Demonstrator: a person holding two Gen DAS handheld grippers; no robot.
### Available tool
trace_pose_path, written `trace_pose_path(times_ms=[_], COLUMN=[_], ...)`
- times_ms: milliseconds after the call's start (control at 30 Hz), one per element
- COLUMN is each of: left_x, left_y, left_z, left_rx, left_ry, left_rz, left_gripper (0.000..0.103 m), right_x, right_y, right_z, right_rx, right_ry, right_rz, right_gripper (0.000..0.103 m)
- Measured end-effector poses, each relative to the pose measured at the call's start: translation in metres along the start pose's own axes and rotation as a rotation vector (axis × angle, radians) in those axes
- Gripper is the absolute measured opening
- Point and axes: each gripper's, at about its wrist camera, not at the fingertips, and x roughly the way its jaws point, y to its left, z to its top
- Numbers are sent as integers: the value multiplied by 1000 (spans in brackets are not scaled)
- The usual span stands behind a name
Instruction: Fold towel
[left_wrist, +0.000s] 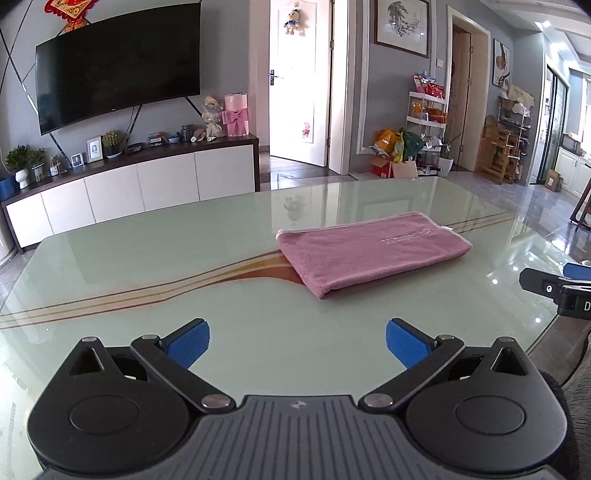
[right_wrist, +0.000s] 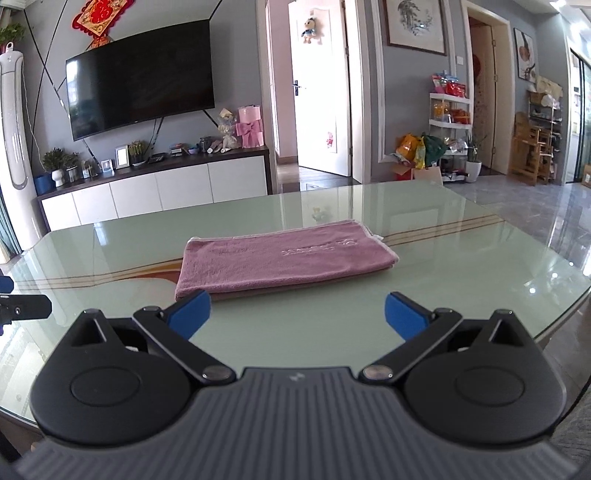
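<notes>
A pink towel (left_wrist: 373, 251) lies folded into a flat rectangle on the glass table (left_wrist: 147, 266), its folded edge toward me. My left gripper (left_wrist: 297, 343) hovers above the table short of the towel and to its left, open, with nothing between its blue pads. In the right wrist view the same towel (right_wrist: 284, 256) lies straight ahead. My right gripper (right_wrist: 297, 317) stands open just before the towel's near edge, not touching it. Part of the right gripper (left_wrist: 554, 290) shows at the right edge of the left view.
The glass table's right edge (right_wrist: 561, 317) curves close by, with shiny floor tiles beyond. A TV cabinet (right_wrist: 159, 188) with a television stands behind the table. An open door and cluttered shelves (right_wrist: 448, 122) are far back.
</notes>
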Motion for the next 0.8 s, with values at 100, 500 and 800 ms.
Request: trace_pose_path(times_ms=[100,500,800], left_x=[1,8,13], left_y=[-3,-11,-15], left_z=[0,0,-1], left_rx=[8,24,32], left_ry=[4,14,25], left_rz=[-9,-47,-57], left_gripper=[102,103,103], right_x=[0,8,14], right_y=[0,-2,-2], right_z=[-1,-5,-6], right_rx=[-5,-5,-15], right_ry=[-1,8,9], right_rz=[-4,-12,-23], right_gripper=[103,103,103])
